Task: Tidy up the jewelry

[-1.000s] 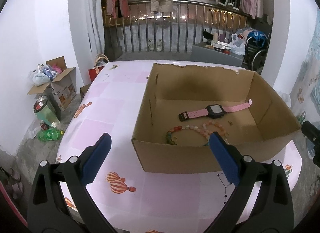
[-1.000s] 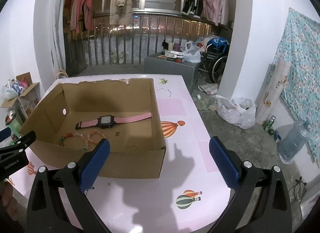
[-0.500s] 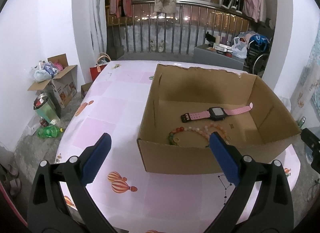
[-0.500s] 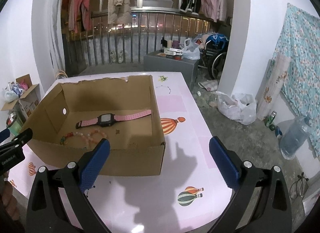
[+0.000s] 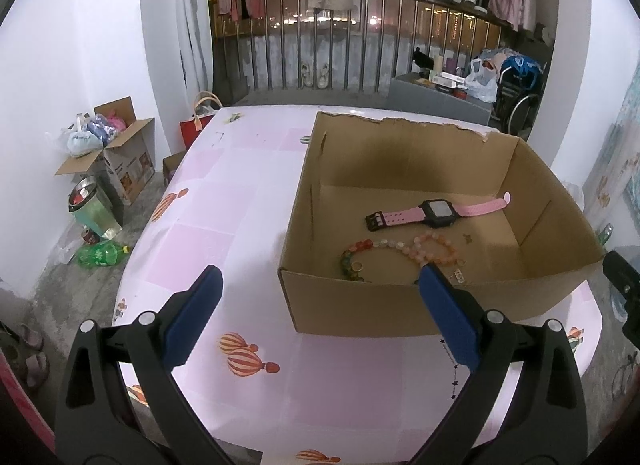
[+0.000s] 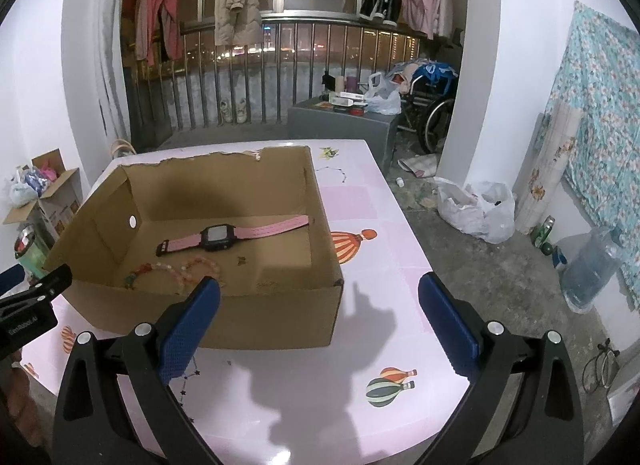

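Pink-strapped digital watch (image 5: 438, 212) and string of red, green and peach beads (image 5: 396, 251) lying on the floor of the open brown cardboard box (image 5: 440, 307), on the pink balloon-print tablecloth (image 5: 224, 225). Box slightly farther than a second ago. Left gripper (image 5: 320, 315) and right gripper (image 6: 318, 323) drawn back, blue pads spread wide, empty (jewelry apparently stowed).

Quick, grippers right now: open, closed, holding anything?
Left gripper: jaws wide open, holding nothing.
Right gripper: jaws wide open, holding nothing.
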